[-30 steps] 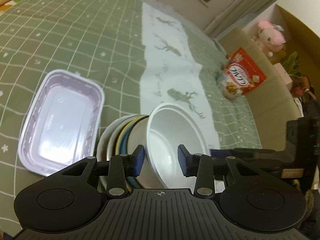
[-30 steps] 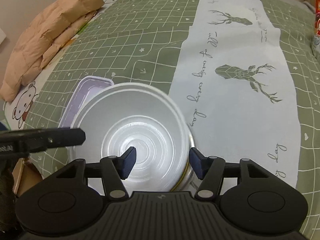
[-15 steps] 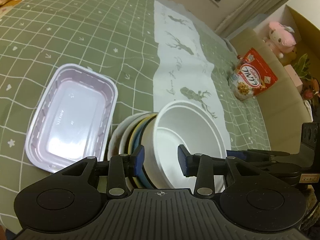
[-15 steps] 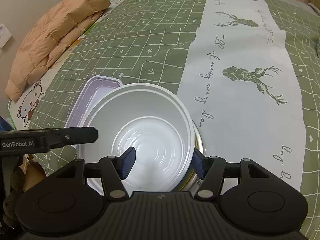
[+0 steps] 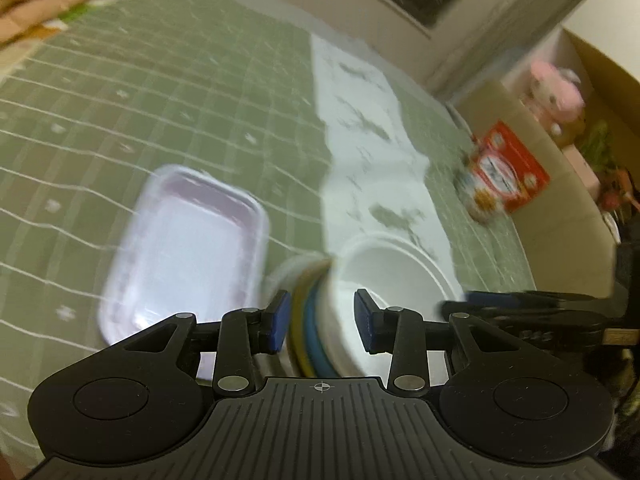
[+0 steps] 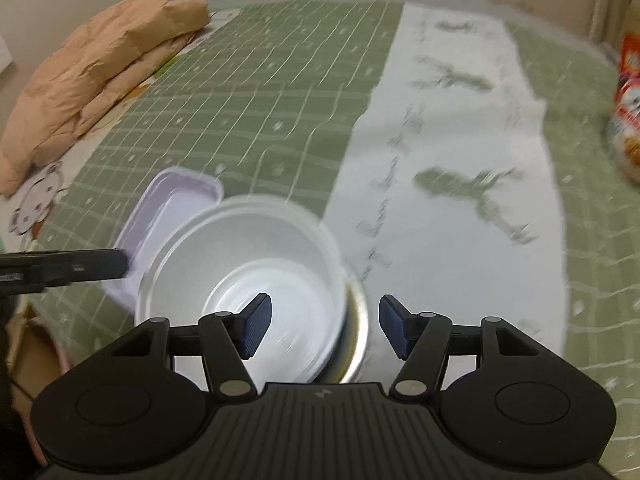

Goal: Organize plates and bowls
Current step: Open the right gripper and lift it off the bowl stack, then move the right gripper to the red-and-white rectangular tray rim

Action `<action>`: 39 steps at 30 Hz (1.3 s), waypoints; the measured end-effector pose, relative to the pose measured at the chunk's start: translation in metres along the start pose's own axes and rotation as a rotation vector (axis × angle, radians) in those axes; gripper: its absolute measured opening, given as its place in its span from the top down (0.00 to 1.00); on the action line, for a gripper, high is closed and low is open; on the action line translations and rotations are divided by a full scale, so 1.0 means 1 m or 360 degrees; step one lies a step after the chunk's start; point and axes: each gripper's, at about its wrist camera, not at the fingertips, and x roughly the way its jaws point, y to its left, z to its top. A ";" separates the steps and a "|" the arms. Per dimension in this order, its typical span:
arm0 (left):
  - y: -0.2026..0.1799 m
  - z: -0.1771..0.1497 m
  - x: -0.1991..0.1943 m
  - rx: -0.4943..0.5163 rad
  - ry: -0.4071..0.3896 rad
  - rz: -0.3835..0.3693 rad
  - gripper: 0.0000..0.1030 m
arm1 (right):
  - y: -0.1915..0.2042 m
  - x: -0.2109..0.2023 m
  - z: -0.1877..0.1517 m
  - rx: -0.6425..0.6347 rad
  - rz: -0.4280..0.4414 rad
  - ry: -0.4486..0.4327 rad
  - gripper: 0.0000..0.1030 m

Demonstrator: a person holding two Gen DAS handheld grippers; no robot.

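Since half a second ago the left gripper (image 5: 320, 320) has swung sideways. The lilac tray (image 5: 188, 248) now sits nearer the centre of the left wrist view, and both views are smeared by motion.

**Position of the work.** The white bowl (image 5: 392, 276) rests on a stack of plates (image 5: 308, 320) on the green checked cloth (image 5: 160, 120). The stack is at the lower centre of both views, just beside the tray.

**Left fingers.** These are at a middling gap and closing. The plate rims and the near wall of the bowl lie between them. No pad is seen pressing yet, though blur hides the exact contact.

**Right fingers.** The right gripper (image 6: 320, 328) is also at a middling gap. One pad is inside the bowl and the other outside the plate edges. Both pads stand apart from the rims and hold nothing.

**Procedure (judged).**
1. Decide which hand takes the bowl. Two grippers straddling opposite rims are likely to pull against each other.
2. Slow the hands before closing, because the blur suggests they are not yet settled.
3. Close on the bowl wall alone. Pinching the plates along with it is likely to drag the whole stack.
4. Lift the bowl straight up, clear of the tray edge.
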 end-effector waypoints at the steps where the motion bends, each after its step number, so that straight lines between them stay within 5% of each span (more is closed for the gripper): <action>1: 0.009 0.001 -0.006 -0.0026 -0.0045 0.0043 0.62 | 0.002 -0.004 0.005 -0.0012 -0.0031 -0.0026 0.41; 5: 0.040 0.002 -0.018 -0.0091 -0.0189 0.0284 0.62 | 0.027 -0.012 0.032 -0.0073 -0.0027 -0.0099 0.40; 9: 0.062 -0.001 -0.010 -0.0086 -0.0206 0.0474 0.62 | 0.063 0.011 0.065 -0.0110 0.0031 -0.0018 0.40; 18: 0.109 -0.009 0.011 -0.0263 -0.0135 0.0285 0.62 | 0.119 0.117 0.118 0.0101 0.0015 0.0416 0.40; 26: 0.122 -0.020 0.021 -0.0283 -0.0094 0.0268 0.62 | 0.145 0.174 0.121 0.0116 -0.0093 0.0521 0.39; 32: 0.125 -0.026 0.015 -0.0286 -0.0069 0.0265 0.63 | 0.156 0.187 0.107 0.0207 0.0204 0.0634 0.38; 39: 0.137 -0.034 -0.004 -0.0328 -0.0095 0.0374 0.63 | 0.197 0.174 0.081 -0.0013 0.0361 0.0657 0.36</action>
